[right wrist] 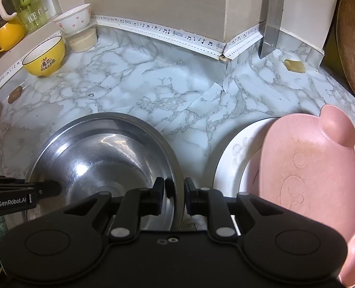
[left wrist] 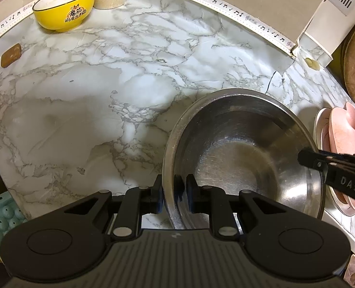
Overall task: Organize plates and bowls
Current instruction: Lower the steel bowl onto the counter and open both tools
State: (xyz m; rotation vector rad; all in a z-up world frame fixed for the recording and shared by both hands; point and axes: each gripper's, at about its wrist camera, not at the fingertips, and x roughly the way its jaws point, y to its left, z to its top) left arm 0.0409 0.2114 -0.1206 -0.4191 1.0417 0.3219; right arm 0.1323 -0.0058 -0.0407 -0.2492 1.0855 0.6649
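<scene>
Both wrist cameras look steeply down, close over the marble counter [left wrist: 81, 110], from opposite sides of the shared steel bowl [left wrist: 244, 148].

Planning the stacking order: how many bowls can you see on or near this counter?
3. A steel bowl in front, gripped at its rim from both sides; a yellow bowl back left; a white heart-print bowl perched on a container behind it. Others may be hidden.

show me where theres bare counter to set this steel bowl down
Widest bare marble lies between the steel bowl and the yellow bowl. A smaller strip runs behind the steel bowl toward the music-note trim. Crowded: the pink plate on a white plate beside it.
</scene>
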